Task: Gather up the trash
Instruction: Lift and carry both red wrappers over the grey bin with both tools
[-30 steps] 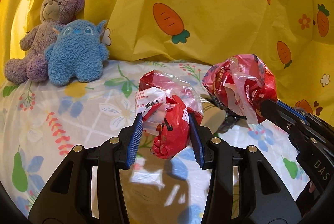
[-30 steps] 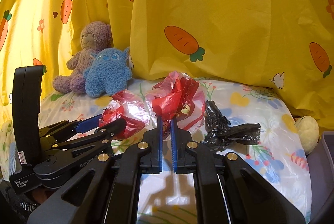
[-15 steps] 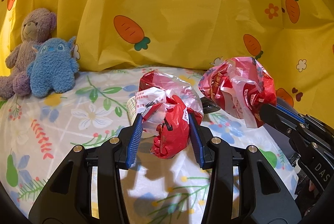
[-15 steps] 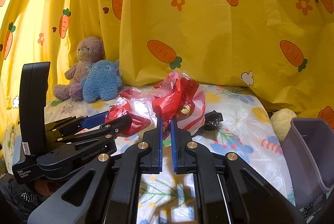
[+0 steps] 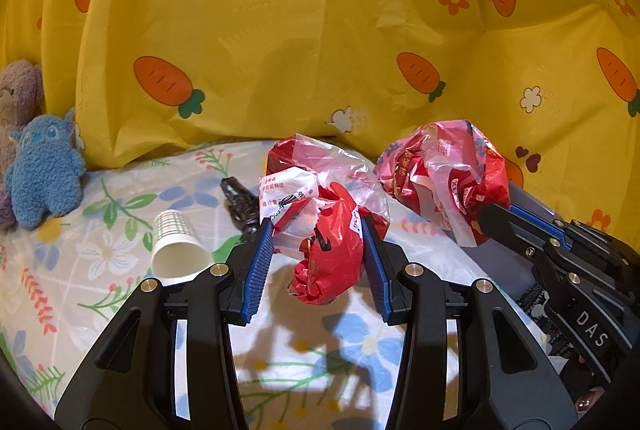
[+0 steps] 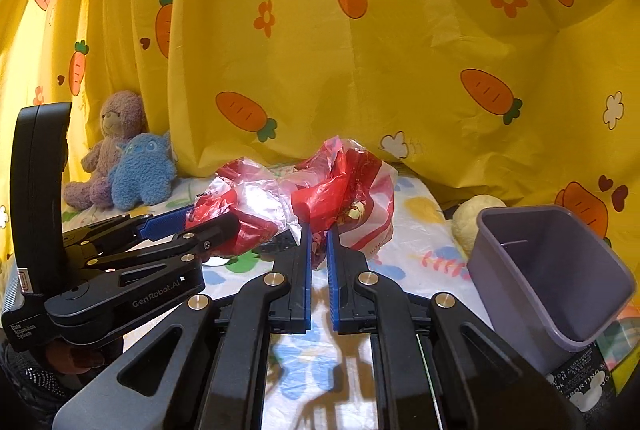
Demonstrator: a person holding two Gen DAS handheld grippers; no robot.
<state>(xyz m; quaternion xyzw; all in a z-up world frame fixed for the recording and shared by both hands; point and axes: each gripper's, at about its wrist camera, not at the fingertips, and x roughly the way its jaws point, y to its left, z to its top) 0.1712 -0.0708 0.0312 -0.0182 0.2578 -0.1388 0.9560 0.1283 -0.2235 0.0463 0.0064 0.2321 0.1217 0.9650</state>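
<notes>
Yellow carrot-print curtain fabric (image 6: 400, 49) is hanging behind a floral-patterned bedsheet (image 5: 100, 270) that is covering the surface. The left gripper (image 5: 318, 242) is holding a crumpled red-and-clear plastic bag (image 5: 324, 230) above the sheet, its blue-padded jaws standing fairly wide and pressing on the bag from both sides. The right gripper (image 6: 318, 230) is pinching a second crumpled red-and-white plastic bag (image 6: 352, 197), its jaws standing narrow with only a thin gap. Both bags are hanging in the air just beside each other. A grey-purple plastic bin (image 6: 552, 278) is sitting tilted at the right edge of the right wrist view, near the right gripper. On the sheet a white paper cup with a grid pattern (image 5: 176, 244) is lying on its side, and a crumpled black plastic bag (image 5: 240, 205) is lying just beyond it. A blue plush toy (image 5: 44, 165) is leaning against a purple teddy bear (image 6: 112, 145) by the curtain.
</notes>
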